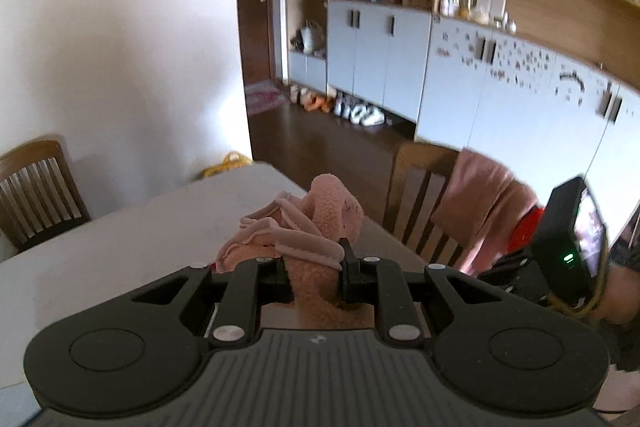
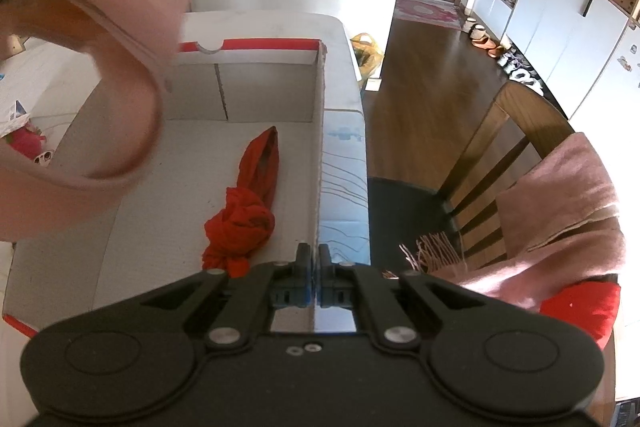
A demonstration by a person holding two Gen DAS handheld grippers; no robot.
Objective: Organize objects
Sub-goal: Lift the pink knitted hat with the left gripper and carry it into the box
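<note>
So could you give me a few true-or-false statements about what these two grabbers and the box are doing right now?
1. The left gripper is clamped on a pink fleecy cloth. True.
2. The right gripper is holding the red knotted cloth. False: its jaws are pinched on the edge of the cardboard box, and the red cloth lies apart on the box floor.
3. The red cloth lies inside the box. True.
4. A green towel hangs over the wooden chair. False: a pink fringed scarf is draped over it.
5. The box stands on the floor. False: it sits on the white table.
</note>
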